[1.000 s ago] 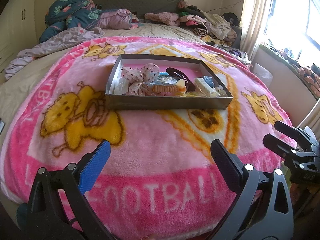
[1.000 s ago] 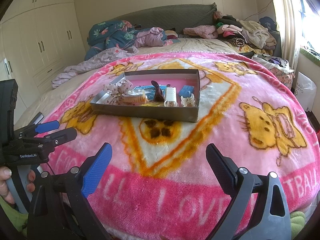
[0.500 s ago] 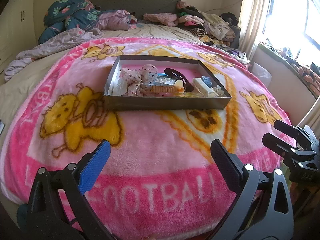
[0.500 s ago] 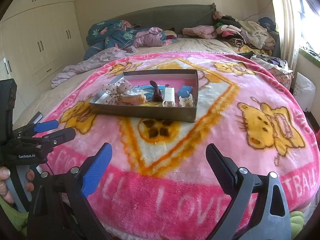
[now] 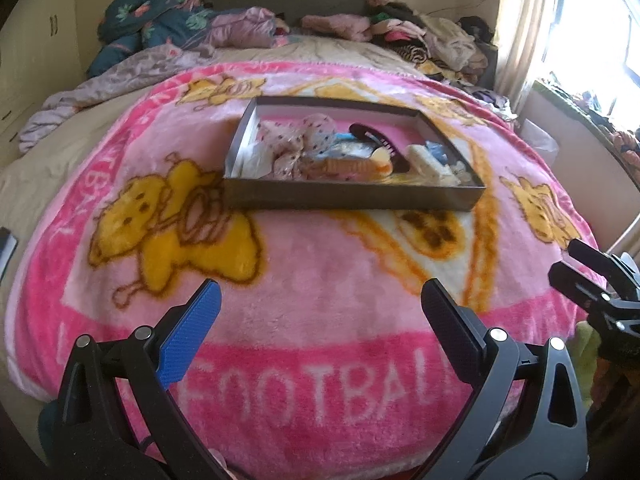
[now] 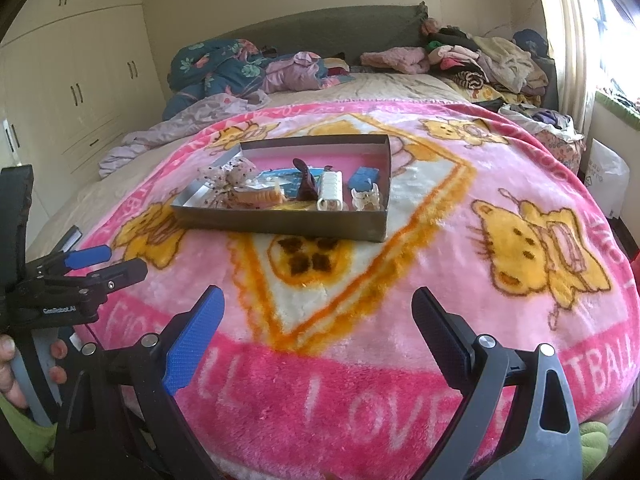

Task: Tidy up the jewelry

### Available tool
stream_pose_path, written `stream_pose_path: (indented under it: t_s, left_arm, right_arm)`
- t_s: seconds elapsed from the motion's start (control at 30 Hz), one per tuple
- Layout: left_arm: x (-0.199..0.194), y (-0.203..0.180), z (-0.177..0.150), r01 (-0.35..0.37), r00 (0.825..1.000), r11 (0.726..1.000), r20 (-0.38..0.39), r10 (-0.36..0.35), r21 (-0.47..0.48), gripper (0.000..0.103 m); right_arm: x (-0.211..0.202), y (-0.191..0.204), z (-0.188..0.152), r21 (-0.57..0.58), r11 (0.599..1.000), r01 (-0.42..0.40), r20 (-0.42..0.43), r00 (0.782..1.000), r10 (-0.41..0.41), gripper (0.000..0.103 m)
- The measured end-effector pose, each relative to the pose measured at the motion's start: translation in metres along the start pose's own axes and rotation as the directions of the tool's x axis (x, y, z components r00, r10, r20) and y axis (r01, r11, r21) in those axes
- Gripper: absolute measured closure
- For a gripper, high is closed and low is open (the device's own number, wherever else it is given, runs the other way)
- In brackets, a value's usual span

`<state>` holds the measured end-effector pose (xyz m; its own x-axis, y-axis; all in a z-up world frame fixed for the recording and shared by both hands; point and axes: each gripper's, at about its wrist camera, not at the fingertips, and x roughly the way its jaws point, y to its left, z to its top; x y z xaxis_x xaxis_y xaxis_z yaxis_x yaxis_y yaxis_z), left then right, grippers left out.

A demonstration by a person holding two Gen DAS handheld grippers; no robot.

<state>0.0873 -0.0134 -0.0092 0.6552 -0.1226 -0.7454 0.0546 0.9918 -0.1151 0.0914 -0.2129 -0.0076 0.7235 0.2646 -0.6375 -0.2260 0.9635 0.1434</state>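
A shallow dark tray (image 5: 352,198) (image 6: 280,222) with a pink floor lies mid-bed on the pink blanket. Inside it are a spotted fabric bow (image 5: 296,142) (image 6: 226,178), an orange comb-like clip (image 5: 352,167) (image 6: 258,197), a dark hair clip (image 5: 376,136) (image 6: 306,184), a white claw clip (image 5: 430,164) (image 6: 330,190) and a small blue piece (image 6: 364,178). My left gripper (image 5: 320,304) hangs open over the blanket's near edge, well short of the tray. The right gripper (image 6: 318,306) is open too, nothing between its fingers, equally far from the tray.
A pink cartoon blanket (image 5: 320,280) covers the bed. Piled clothes and bedding (image 6: 480,56) line the headboard. Wardrobe doors (image 6: 80,92) stand at left, a bright window with curtain (image 5: 560,20) at right. A hand (image 6: 8,368) holds the left gripper's handle.
Both views have shifted slightly; the tray sits a little nearer and higher in the frames. Both grippers stay open and empty.
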Motion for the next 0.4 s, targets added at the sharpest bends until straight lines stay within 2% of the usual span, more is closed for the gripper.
stream_pose_path:
  t_s: [0.1,0.13,0.27,0.33,0.4]
  left_arm:
    - [0.004,0.005,0.002,-0.018,1.0,1.0,0.001,0.018,-0.015,0.009]
    - [0.006,0.012,0.005,-0.048,0.999,0.998,0.006,0.048,-0.028,0.009]
    - [0.022,0.069,0.032,-0.149,0.988,0.979,0.015,0.152,-0.141,0.009]
    - [0.035,0.112,0.049,-0.24,0.969,0.95,0.01,0.247,-0.198,0.009]
    - [0.054,0.161,0.067,-0.337,0.938,0.913,-0.003,0.345,-0.231,0.009]
  right_arm:
    - [0.007,-0.008,0.004,0.017,1.0,0.007,-0.007,1.0,-0.006,0.009]
    - [0.01,-0.013,0.007,0.027,1.0,0.016,-0.008,1.0,-0.016,0.005]
    - [0.034,-0.071,0.028,0.113,0.988,0.101,-0.009,0.995,-0.101,0.004]
    - [0.055,-0.117,0.038,0.162,0.967,0.198,-0.041,0.98,-0.194,0.004]
    - [0.079,-0.181,0.052,0.211,0.914,0.347,-0.103,0.938,-0.332,0.004]
